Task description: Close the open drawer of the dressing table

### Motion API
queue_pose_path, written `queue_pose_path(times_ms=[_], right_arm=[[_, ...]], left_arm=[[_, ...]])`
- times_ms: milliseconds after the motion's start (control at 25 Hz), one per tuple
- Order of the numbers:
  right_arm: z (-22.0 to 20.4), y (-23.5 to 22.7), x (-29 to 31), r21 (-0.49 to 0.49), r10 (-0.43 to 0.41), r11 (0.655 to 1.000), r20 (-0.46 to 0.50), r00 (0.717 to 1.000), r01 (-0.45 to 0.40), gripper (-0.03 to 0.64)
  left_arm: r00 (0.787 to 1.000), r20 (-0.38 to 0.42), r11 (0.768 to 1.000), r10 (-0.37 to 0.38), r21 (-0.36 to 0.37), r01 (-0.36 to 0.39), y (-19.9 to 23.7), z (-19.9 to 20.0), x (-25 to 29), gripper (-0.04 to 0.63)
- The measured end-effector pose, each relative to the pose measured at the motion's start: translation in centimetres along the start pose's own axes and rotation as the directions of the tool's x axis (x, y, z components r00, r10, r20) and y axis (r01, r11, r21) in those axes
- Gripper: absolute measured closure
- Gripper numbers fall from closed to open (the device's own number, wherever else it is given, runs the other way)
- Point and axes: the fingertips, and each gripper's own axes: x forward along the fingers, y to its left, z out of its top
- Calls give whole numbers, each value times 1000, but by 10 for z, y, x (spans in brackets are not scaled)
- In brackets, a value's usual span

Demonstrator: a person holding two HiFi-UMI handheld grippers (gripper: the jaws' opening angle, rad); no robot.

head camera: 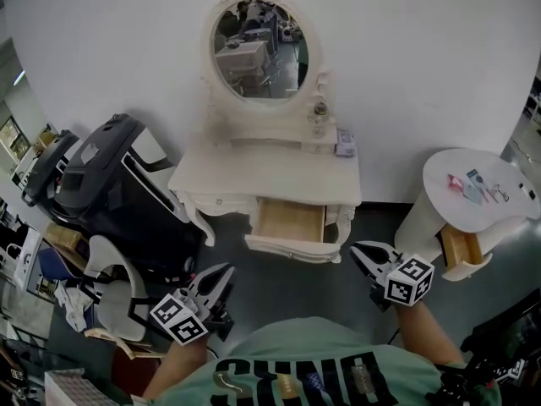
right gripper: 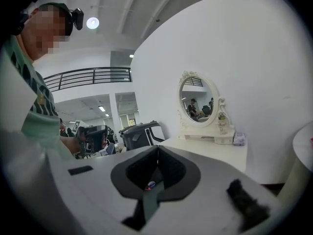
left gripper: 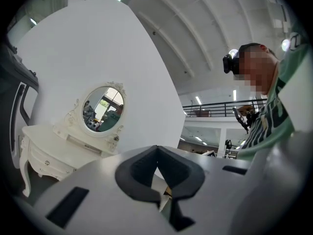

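The white dressing table (head camera: 262, 172) with an oval mirror (head camera: 259, 51) stands against the wall ahead. Its middle drawer (head camera: 290, 223) is pulled out, showing a bare wooden inside. My left gripper (head camera: 225, 275) hovers low at the left, short of the drawer front, with its jaws together and nothing in them. My right gripper (head camera: 358, 250) is just right of the drawer's front corner, also shut and empty. In the left gripper view the left gripper (left gripper: 156, 148) points past the table (left gripper: 41, 141). In the right gripper view the right gripper (right gripper: 157, 147) faces the tabletop (right gripper: 215, 148).
A black wheeled case (head camera: 118, 184) stands left of the table and a white chair (head camera: 110, 288) nearer me. A round white side table (head camera: 478, 189) with its own small open drawer (head camera: 461, 248) is on the right. A small box (head camera: 345, 142) and bottle (head camera: 319, 118) sit on the tabletop.
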Motion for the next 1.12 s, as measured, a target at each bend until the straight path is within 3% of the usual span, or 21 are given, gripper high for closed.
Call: queue_pose_path(times_ms=[320, 840, 1120], right_arm=[[0, -22, 39, 8, -8, 1000, -33, 999, 9, 606], [59, -49, 160, -80, -124, 990, -56, 991, 119, 605], [65, -50, 230, -115, -68, 992, -144, 987, 51, 606]], left_arm=[[1000, 5, 999, -8, -33, 8, 46, 0, 18, 588], [981, 53, 982, -187, -3, 188, 195, 76, 75, 588], [987, 65, 988, -147, -28, 149, 256, 92, 69, 588]])
